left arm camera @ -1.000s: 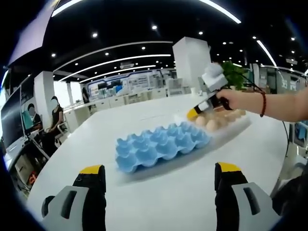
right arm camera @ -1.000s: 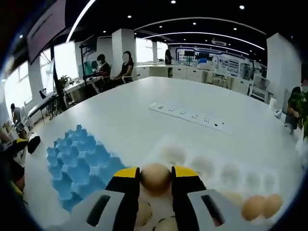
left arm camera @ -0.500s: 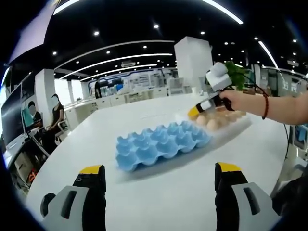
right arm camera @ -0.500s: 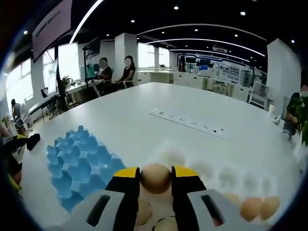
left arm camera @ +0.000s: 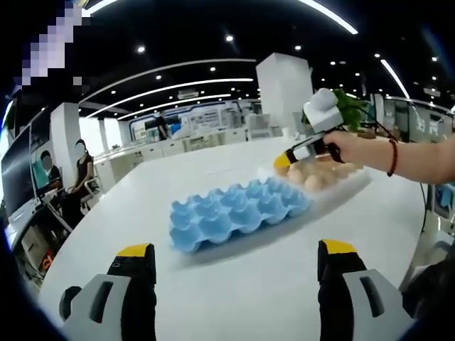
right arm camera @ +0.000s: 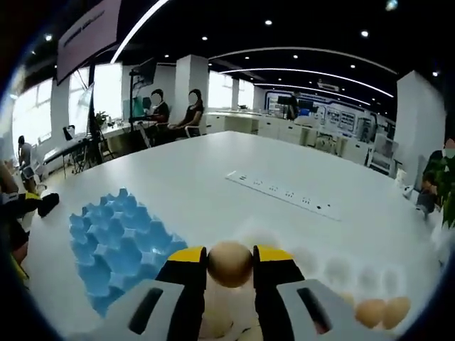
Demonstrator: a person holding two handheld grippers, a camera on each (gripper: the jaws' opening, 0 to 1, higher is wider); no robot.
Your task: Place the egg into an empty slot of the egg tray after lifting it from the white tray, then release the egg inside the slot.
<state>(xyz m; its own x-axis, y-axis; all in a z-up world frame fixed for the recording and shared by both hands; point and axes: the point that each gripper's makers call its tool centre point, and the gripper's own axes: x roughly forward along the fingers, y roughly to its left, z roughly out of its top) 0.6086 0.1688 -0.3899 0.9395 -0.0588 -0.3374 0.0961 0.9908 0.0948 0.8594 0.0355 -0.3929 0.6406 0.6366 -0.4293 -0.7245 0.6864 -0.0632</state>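
Right gripper pinching egg, now raised higher off white tray (left gripper spread, idle) — lift done, blue egg tray to left next.

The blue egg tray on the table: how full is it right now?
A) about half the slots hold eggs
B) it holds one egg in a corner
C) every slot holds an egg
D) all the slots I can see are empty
D: in both views the blue egg tray shows only bare blue cups, while the egg sits clamped between the jaws of the right gripper, above the white tray.
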